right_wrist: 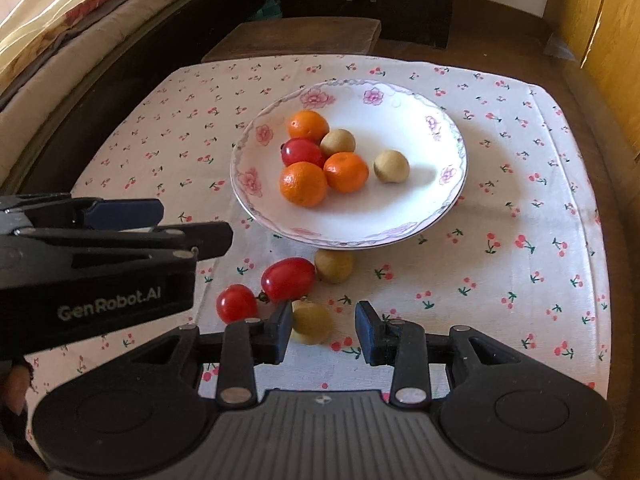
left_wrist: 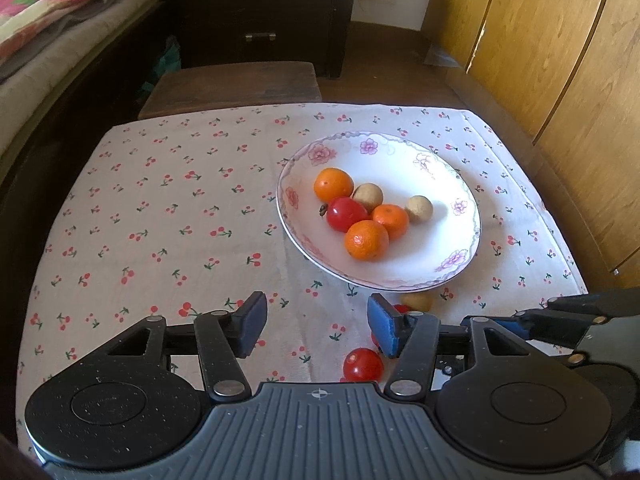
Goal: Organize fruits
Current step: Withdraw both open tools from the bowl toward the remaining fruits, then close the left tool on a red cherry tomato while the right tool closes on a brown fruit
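A white floral plate (right_wrist: 440, 148) (left_wrist: 452, 184) holds three oranges (right_wrist: 303, 183), one red tomato (right_wrist: 301, 152) and two tan longans (right_wrist: 391, 165). On the cloth in front of it lie two red tomatoes (right_wrist: 288, 279) (right_wrist: 236, 303) and two longans (right_wrist: 334, 266) (right_wrist: 312, 322). My right gripper (right_wrist: 323, 330) is open, low over the cloth, with the nearer longan just inside its left finger. My left gripper (left_wrist: 318, 326) is open and empty; a tomato (left_wrist: 363, 365) lies by its right finger. It also shows in the right wrist view (right_wrist: 160, 220).
The table carries a white cherry-print cloth (left_wrist: 160, 220). A dark wooden stool (left_wrist: 232, 88) stands behind the table, a dark drawer cabinet (left_wrist: 260, 8) beyond it. A bed with bedding (left_wrist: 52, 20) is at the left, wooden cupboards (left_wrist: 560, 40) at the right.
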### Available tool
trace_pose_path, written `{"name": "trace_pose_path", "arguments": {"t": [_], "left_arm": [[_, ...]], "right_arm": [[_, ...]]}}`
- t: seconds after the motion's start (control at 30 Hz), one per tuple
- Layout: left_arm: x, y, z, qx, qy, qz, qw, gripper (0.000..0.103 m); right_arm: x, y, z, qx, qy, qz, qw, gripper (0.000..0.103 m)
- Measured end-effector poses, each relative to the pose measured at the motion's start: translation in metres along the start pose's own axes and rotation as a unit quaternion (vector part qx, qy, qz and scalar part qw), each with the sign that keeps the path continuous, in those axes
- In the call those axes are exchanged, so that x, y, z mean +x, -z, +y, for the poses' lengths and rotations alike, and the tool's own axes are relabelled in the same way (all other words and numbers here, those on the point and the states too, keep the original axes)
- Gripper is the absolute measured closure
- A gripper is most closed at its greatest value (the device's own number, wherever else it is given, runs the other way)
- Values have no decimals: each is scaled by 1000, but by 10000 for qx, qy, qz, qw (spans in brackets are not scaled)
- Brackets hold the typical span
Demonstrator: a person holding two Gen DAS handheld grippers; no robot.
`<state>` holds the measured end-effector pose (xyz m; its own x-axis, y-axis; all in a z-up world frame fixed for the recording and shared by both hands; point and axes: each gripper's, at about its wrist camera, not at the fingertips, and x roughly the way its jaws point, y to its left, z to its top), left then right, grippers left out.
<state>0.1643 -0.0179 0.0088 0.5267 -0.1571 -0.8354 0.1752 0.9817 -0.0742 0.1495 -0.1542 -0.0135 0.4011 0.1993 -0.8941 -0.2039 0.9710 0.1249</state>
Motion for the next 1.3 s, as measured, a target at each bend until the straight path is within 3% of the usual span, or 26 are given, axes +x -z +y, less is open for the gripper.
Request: {"name": "trace_pose_path", "arguments": {"t": [0.47,0.67,1.3], "left_arm": [[-1,1,1,-32,61,35,10000,38],[1,2,-1,8,96,91,9999,37],[17,17,-13,226,308,499,9980,37]], "right_arm": [[20,-1,11,-28,-255,150,9996,67],[19,1,15,-166,-330,185,9991,75],[-8,29,-26,259,-181,139,9994,75]]}}
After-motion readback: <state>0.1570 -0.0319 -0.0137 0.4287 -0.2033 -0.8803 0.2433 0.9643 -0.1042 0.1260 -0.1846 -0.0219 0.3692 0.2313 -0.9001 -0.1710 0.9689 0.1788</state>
